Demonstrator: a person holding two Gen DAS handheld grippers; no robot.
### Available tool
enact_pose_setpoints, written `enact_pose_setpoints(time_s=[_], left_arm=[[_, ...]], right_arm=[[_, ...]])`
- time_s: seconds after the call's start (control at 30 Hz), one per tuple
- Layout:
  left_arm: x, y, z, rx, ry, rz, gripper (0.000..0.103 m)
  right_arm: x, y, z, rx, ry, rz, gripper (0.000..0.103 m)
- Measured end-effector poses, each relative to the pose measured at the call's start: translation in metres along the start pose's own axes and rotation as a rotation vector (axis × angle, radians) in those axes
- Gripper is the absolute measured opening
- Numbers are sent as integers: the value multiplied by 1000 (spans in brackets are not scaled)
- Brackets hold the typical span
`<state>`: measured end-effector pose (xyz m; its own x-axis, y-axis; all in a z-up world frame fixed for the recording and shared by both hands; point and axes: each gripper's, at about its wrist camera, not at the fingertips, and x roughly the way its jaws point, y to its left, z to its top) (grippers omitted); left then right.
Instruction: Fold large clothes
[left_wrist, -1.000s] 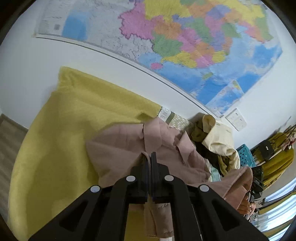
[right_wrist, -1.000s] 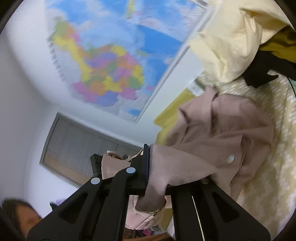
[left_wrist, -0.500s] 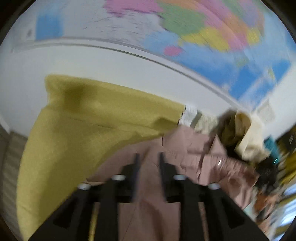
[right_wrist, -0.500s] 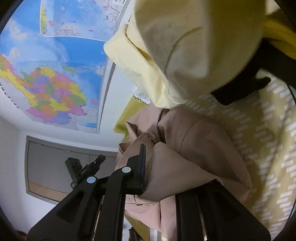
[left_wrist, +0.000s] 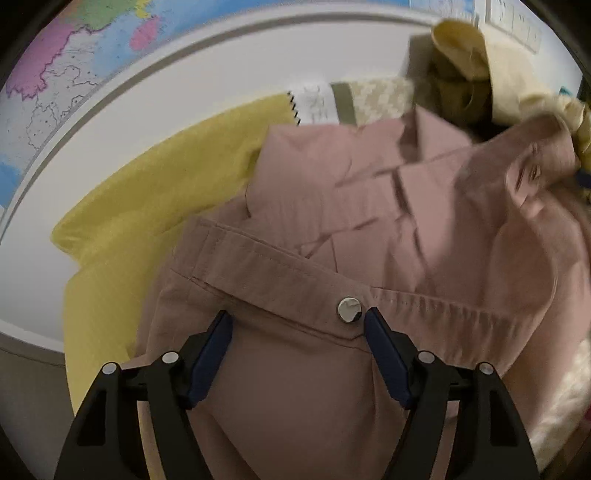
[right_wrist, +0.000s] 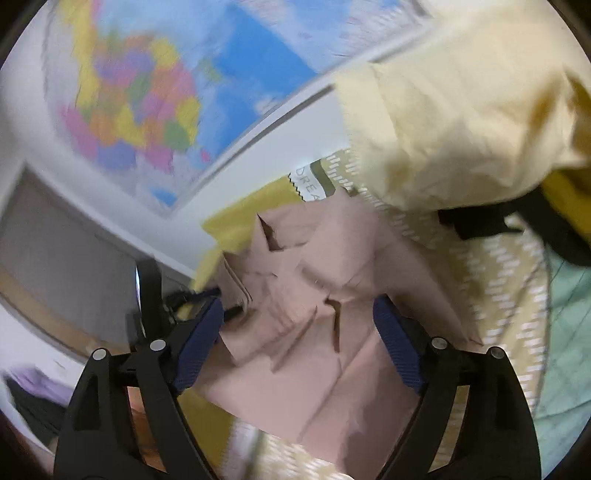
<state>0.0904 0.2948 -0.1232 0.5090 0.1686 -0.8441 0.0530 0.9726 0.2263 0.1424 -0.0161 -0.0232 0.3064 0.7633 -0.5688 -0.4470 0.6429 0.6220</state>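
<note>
A dusty-pink jacket (left_wrist: 369, 229) lies crumpled on a yellow sheet (left_wrist: 155, 206), with a silver snap button (left_wrist: 348, 309) on its flap. My left gripper (left_wrist: 297, 325) is open just above the jacket, its blue-padded fingers (left_wrist: 210, 354) wide apart and empty. The right wrist view shows the same pink jacket (right_wrist: 310, 325) folded over itself. My right gripper (right_wrist: 299, 314) is open above it and holds nothing. The left gripper (right_wrist: 151, 295) shows at the jacket's left edge.
A pile of pale yellow and olive clothes (left_wrist: 480, 74) lies behind the jacket, also in the right wrist view (right_wrist: 461, 103). A patterned cover (right_wrist: 509, 288) lies under it. A wall map (right_wrist: 155, 92) hangs behind the bed.
Both grippers were shut on the pink jacket one second ago. Both have opened and let go. The jacket has dropped onto the bed.
</note>
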Motion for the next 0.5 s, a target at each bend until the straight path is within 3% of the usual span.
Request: enact_pose_setpoints(time_s=[0.13, 0.2, 0.37, 0.43, 0.5], left_arm=[[2, 9, -2, -23, -30, 6, 56], [0, 15, 1, -48, -50, 28, 45], [-7, 29, 7, -112, -85, 74, 35], [-6, 33, 11, -141, -96, 80, 27], [-7, 42, 11, -172, -108, 69, 23]], right_arm=[[25, 24, -6, -159, 62, -103, 83], [48, 29, -5, -244, 78, -252, 83], [94, 15, -4, -330, 151, -419, 80], [107, 9, -5, -363, 173, -461, 68], [113, 7, -4, -374, 182, -470, 39]])
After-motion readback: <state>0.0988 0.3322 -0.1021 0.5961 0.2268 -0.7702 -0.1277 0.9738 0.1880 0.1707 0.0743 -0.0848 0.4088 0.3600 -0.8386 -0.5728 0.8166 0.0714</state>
